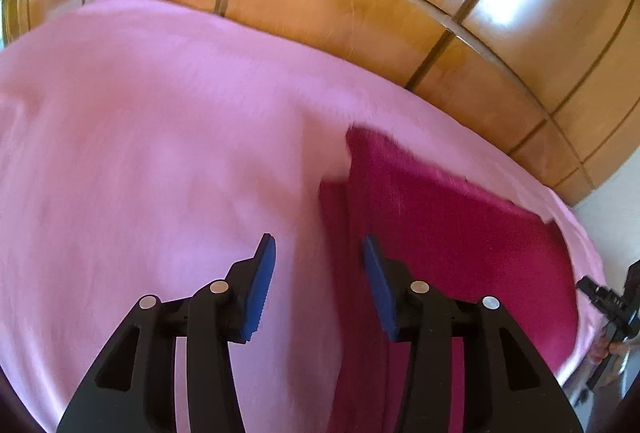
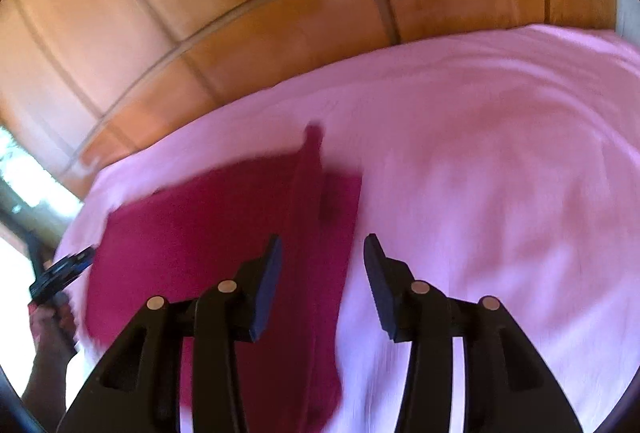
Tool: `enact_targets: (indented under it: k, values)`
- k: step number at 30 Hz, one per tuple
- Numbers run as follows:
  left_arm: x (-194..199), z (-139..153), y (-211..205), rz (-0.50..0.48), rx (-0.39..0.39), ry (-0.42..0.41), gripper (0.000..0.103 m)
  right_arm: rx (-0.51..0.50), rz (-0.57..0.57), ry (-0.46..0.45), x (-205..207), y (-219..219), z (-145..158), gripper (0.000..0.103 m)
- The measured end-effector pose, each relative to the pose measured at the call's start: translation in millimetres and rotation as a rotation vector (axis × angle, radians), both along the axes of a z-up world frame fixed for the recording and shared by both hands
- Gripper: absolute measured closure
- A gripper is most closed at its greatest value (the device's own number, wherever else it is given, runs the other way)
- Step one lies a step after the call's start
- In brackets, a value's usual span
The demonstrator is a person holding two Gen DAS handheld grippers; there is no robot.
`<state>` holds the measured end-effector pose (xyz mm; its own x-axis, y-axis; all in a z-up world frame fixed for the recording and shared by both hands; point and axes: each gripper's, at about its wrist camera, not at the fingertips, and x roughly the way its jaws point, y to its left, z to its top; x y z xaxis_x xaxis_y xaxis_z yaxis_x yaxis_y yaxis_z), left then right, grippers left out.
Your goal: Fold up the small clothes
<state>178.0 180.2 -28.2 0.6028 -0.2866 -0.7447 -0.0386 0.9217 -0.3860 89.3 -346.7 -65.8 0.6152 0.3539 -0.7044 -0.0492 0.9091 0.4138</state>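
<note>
Between the two blue-padded fingers of the left gripper [image 1: 318,249] there is only open space: the jaws stand about half apart and hold nothing. Under this gap passes the left border of the dark magenta cloth garment [image 1: 448,233], which lies flat on the pale pink bed cover [image 1: 152,137]. The left finger is over the pink cover and the right finger is over the magenta cloth. A narrow strip of the same cloth shows along the garment's left side, like a folded layer. The picture is blurred, so I cannot tell if the pads touch the fabric.

The right gripper [image 2: 322,253], with black arms and dark blue pads, is also about half open and empty. Its left finger is over the garment [image 2: 208,233] and its right finger is over the pink cover [image 2: 500,161]. Here the cloth reaches to the left and toward the camera, and a raised fold runs up the middle to a small point at the far end.

Behind the bed, in both views, stands a glossy orange-brown wooden panel wall [image 1: 340,1] with dark grooves that divide it in rectangles. At the right border of the left view the other gripper [image 1: 612,305] appears small and black. At the left border of the right view a hand [image 2: 52,317] holds the other black tool.
</note>
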Motion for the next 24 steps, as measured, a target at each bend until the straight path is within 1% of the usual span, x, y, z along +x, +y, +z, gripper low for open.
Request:
enact_targets:
  k: [2,3,5,7,9,10,11,13,15,16,17,18,19,20,21,22,24]
  values:
    - [-24.3,-2.1,6.8,-0.009,-0.049,-0.002,0.053,0.027,0.05,0.019,-31.0,2.3,-4.7,0.061]
    - [-35.0,-4.2,9.7,-0.008,-0.068,-0.004,0.048,0.037,0.072,0.029,-40.8,4.8,-7.1,0.061]
    - [-56.1,-8.5,11.5,-0.014,-0.088,0.003,0.047,0.019,0.118,0.05,-59.6,13.5,-15.2,0.061]
    - [-71.9,-12.8,9.7,-0.028,-0.096,0.014,0.047,-0.02,0.156,0.079,-68.1,25.3,-27.4,0.061]
    - [-80.6,-15.1,5.2,-0.038,-0.087,0.016,0.047,-0.058,0.165,0.089,-65.2,34.7,-36.2,0.066]
    - [-85.1,-16.3,3.5,-0.035,-0.078,0.017,0.047,-0.078,0.161,0.087,-62.0,38.1,-36.9,0.071]
    - [-89.1,-17.2,2.7,-0.028,-0.069,0.021,0.047,-0.087,0.162,0.087,-60.6,39.2,-35.1,0.084]
    - [-99.5,-16.5,5.2,-0.03,-0.056,0.021,0.047,-0.124,0.184,0.054,-67.3,40.7,-21.2,0.087]
    - [-109.0,-12.2,6.2,-0.058,-0.046,0.001,0.047,-0.184,0.206,0.025,-74.3,36.7,-8.2,0.089]
    - [-114.5,-11.5,6.4,-0.087,-0.043,-0.005,0.047,-0.211,0.2,0.034,-76.0,34.1,-10.5,0.09]
    - [-118.1,-12.3,6.4,-0.106,-0.037,-0.006,0.047,-0.263,0.181,0.07,-76.0,28.9,-19.4,0.094]
    - [-121.7,-13.3,4.2,-0.125,-0.027,-0.008,0.047,-0.295,0.159,0.099,-74.7,26.1,-28.3,0.102]
    - [-123.9,-14.9,2.2,-0.145,-0.017,-0.007,0.047,-0.339,0.127,0.128,-71.7,22.7,-36.7,0.103]
    - [-125.7,-16.1,0.7,-0.16,-0.011,-0.004,0.047,-0.348,0.103,0.143,-70.1,18.5,-42.1,0.103]
    - [-127.5,-16.7,0.3,-0.171,-0.009,-0.001,0.047,-0.312,0.078,0.141,-70.5,13.1,-42.4,0.103]
    - [-130.2,-16.9,1.6,-0.185,-0.013,0.003,0.047,-0.292,0.062,0.133,-72.7,11.0,-39.2,0.103]
    - [-138.0,-15.8,4.4,-0.198,-0.026,-0.003,0.047,-0.297,0.064,0.103,-78.8,14.4,-30.5,0.103]
